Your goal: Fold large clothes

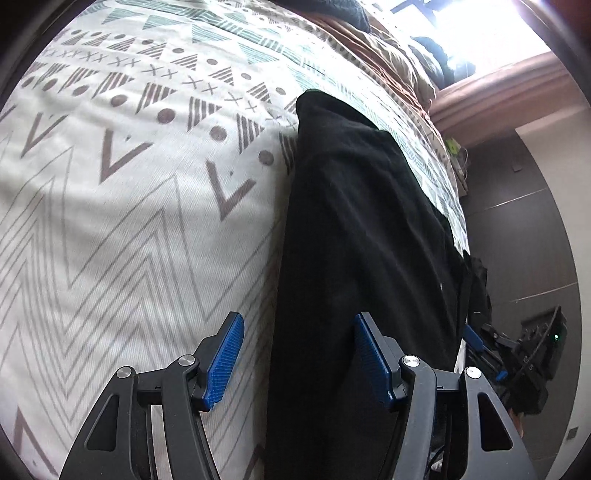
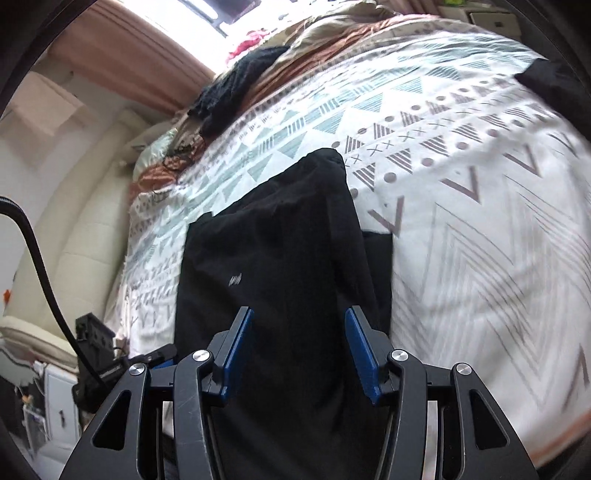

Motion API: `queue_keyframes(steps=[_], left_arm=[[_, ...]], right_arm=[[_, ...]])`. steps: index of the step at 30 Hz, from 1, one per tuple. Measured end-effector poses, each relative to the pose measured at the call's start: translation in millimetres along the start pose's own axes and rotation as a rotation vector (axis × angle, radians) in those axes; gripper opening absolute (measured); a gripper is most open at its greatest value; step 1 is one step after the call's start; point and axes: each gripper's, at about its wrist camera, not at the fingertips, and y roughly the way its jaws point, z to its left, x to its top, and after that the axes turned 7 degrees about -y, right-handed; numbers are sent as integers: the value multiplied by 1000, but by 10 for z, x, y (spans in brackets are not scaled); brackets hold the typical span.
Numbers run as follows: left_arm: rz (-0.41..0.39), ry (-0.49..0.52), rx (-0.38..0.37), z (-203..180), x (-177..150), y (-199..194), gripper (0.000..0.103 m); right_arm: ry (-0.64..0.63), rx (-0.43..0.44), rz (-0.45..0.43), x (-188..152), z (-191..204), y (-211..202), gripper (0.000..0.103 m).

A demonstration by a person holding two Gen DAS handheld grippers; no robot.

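A bed (image 1: pixel 110 229) fills most of both views, covered by a white sheet printed with grey chevrons, triangles, dots and crosses and bands of teal triangles, with a rumpled brown and beige blanket (image 2: pixel 295 74) bunched at its far end. Bright daylight pours through a window (image 1: pixel 461 26) beyond the bed, washing out the glass, and a pinkish-brown curtain (image 2: pixel 122 62) hangs beside it. A cream padded headboard (image 2: pixel 85 229) runs along one side of the bed in the right wrist view, while dark grey-brown wall panels (image 1: pixel 524 206) stand past the other side in the left wrist view.
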Motion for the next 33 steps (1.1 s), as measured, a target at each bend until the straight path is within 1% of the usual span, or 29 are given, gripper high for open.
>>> queue_keyframes(steps=[2, 5, 6, 7, 8, 9, 11, 14, 17, 20, 23, 25, 28, 31, 32, 33], left_arm=[[3, 2, 2, -20, 72, 16, 63], [4, 15, 8, -93, 210, 79, 63], [6, 21, 11, -129, 262, 113, 63], [8, 27, 16, -161, 317, 147, 63], [9, 33, 23, -195, 370, 185, 63], [11, 40, 28, -235, 416, 226, 63], [14, 58, 39, -313, 496, 294, 63], [19, 77, 49, -428, 629, 405, 63], [15, 94, 74, -483, 701, 476, 64], [8, 107, 85, -555, 854, 540, 64], [3, 125, 111, -632, 972, 623, 64], [0, 145, 142, -682, 1049, 712, 64], [5, 162, 186, -696, 1076, 807, 64], [0, 164, 187, -696, 1077, 760, 64], [-7, 164, 185, -720, 1082, 754, 64], [-16, 159, 176, -693, 1058, 688, 64]], right_arm=[[5, 18, 17, 74, -27, 95, 52], [7, 18, 48, 166, -67, 250, 52], [7, 12, 52, 175, -75, 278, 51], [7, 5, 50, 203, -90, 313, 48], [5, 8, 46, 221, -97, 329, 30], [4, 22, 45, 241, -105, 347, 9], [13, 22, 22, 272, -136, 334, 4], [27, 15, -1, 275, -199, 289, 2], [45, 10, 2, 230, -276, 291, 2], [65, 9, 0, 188, -360, 313, 1], [75, 4, 2, 170, -392, 337, 1], [75, -5, 6, 160, -407, 357, 1], [84, -13, 12, 160, -426, 370, 1], [79, -21, 25, 207, -384, 326, 2], [75, -18, 22, 222, -364, 291, 8], [61, -18, 15, 239, -324, 228, 17]])
